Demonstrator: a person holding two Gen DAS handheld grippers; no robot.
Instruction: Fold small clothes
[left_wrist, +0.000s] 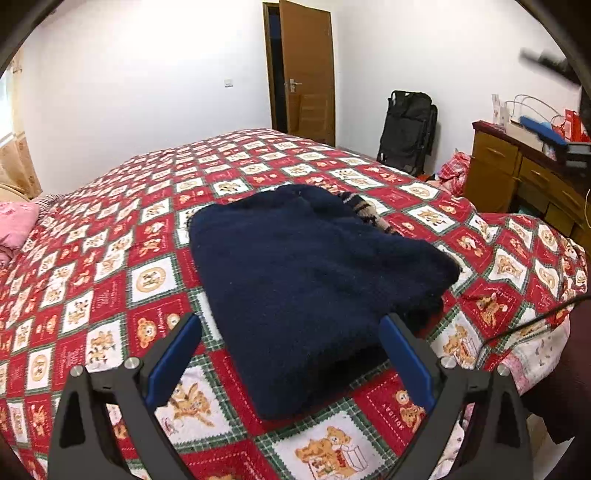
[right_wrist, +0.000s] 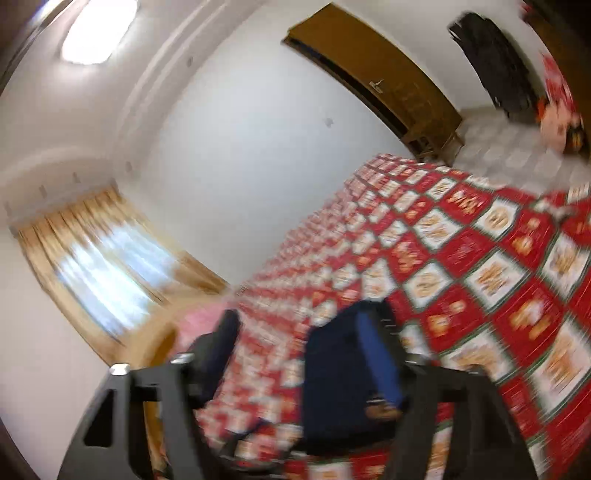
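Note:
A dark navy knitted garment (left_wrist: 314, 280) lies folded on the red bear-patterned bedspread (left_wrist: 110, 266). A striped piece of clothing (left_wrist: 364, 210) pokes out from under its far edge. My left gripper (left_wrist: 290, 343) is open, with its blue-padded fingers on either side of the garment's near edge, just above the bed. In the right wrist view the picture is tilted and blurred. My right gripper (right_wrist: 299, 343) is open, and the navy garment (right_wrist: 336, 376) shows beside its right finger, above the bedspread (right_wrist: 480, 266). The right gripper also shows at the far right of the left wrist view (left_wrist: 554, 140), raised.
A wooden dresser (left_wrist: 517, 173) with clutter stands right of the bed. A black folded stroller (left_wrist: 408, 133) leans by the open wooden door (left_wrist: 306, 70). A pink pillow (left_wrist: 14, 225) lies at the left. A window with tan curtains (right_wrist: 107, 266) is on the far wall.

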